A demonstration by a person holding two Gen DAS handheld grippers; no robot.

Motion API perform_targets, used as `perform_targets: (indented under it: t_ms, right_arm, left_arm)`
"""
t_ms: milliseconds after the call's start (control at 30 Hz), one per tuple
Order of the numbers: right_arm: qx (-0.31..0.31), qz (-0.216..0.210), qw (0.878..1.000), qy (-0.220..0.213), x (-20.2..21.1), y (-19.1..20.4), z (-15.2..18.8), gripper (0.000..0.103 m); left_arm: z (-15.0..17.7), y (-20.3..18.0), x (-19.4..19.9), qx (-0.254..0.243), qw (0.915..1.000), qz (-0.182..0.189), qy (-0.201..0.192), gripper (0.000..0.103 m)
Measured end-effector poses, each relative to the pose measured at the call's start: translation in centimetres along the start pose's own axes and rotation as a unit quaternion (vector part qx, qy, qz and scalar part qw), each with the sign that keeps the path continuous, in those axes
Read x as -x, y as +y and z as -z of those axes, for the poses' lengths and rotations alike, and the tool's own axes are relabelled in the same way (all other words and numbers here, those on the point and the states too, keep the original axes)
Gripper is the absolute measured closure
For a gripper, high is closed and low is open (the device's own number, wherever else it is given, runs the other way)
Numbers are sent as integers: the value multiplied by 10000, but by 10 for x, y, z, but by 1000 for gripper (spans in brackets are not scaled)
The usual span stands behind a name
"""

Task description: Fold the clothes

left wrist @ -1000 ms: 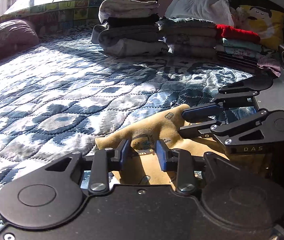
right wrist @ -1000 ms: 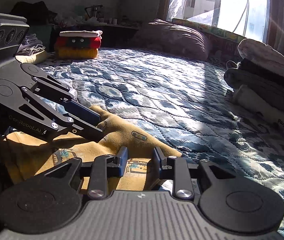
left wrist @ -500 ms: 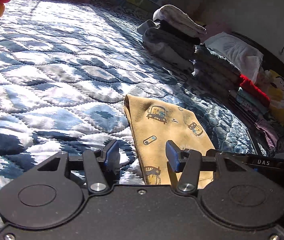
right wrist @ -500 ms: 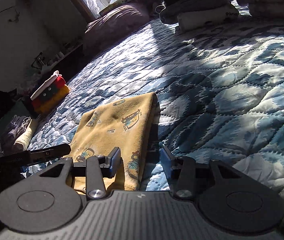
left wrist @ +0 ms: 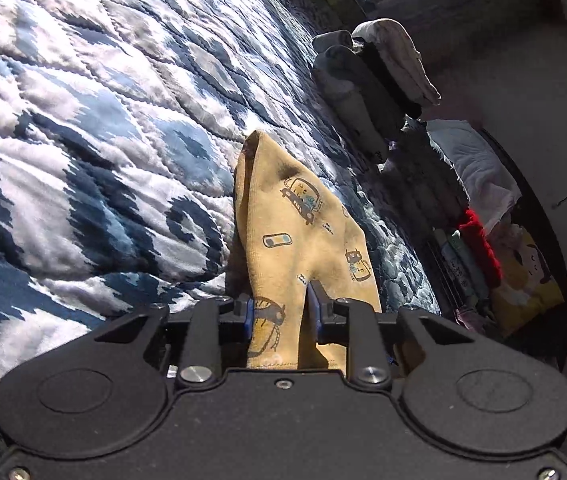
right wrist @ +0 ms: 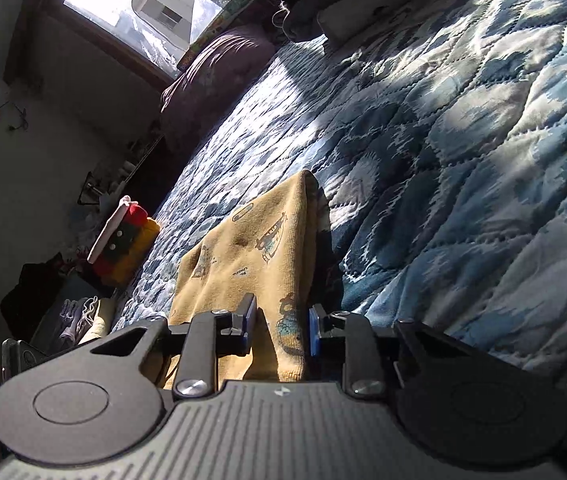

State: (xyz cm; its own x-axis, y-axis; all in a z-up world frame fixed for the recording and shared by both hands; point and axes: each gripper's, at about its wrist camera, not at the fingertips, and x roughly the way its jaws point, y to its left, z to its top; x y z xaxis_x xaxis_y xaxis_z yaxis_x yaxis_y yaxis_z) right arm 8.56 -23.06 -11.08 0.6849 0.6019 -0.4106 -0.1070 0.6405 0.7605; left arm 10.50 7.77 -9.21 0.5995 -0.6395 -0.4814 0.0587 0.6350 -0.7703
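A: Start closest in. What are the claws doing?

B: The left gripper [left wrist: 278,314] has its blue pads [left wrist: 248,312] pressed against a gathered edge of the yellow garment [left wrist: 303,232], so it is clamped on the cloth. The right gripper [right wrist: 281,326] also has the garment [right wrist: 243,252] running between its fingers, with the cloth bunched there. A little space shows beside the left pad, but the fabric looks pinched and lifted.

A: And the garment itself?

B: It is mustard-yellow knit printed with small cartoon cars. From each gripper it stretches forward and slopes down to the bedspread [left wrist: 83,152]. In the left wrist view the far end is doubled over, forming a rounded fold that touches the quilt. The right wrist view shows the same folded far edge, casting a dark shadow on the bedspread [right wrist: 483,160].

A: What lies beyond it?

B: The blue-and-white quilted cover spreads out in strong sunlight. Farther on, in the left view, a stack of folded clothes [left wrist: 375,84] sits on the bed, with a red item [left wrist: 479,240] and a white bundle [left wrist: 475,168] near it to the right. In the right view, a red, green and yellow folded pile [right wrist: 127,240] rests by the bed's edge, a purple-brown pillow [right wrist: 219,76] lies farther back, and a bright window [right wrist: 139,0] is behind that.
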Motion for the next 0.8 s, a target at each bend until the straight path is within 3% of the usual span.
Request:
perform_targets:
  t_ms: [67, 233, 367, 633, 800]
  right_arm:
    - [-69, -152, 9999, -35, 3, 1, 2, 88]
    - [-172, -769, 9967, -181, 10, 15, -6, 89]
    - [27, -1111, 9936, -185, -4, 43, -16, 89]
    - [284, -1710, 9844, 293, -94, 121, -25, 89]
    - [715, -2185, 9695, 854, -164, 192, -37, 89]
  left_arm:
    - [5, 3, -1, 118, 9998, 135, -83, 89]
    - [-1, 1, 12, 70, 9988, 447, -162, 91]
    - [-19, 9, 42, 237, 9943, 884, -541, 91]
    - [-62, 51, 112, 586, 9826, 886, -1522, 91]
    - [-85, 82, 170, 845, 9639, 722, -2421, 91]
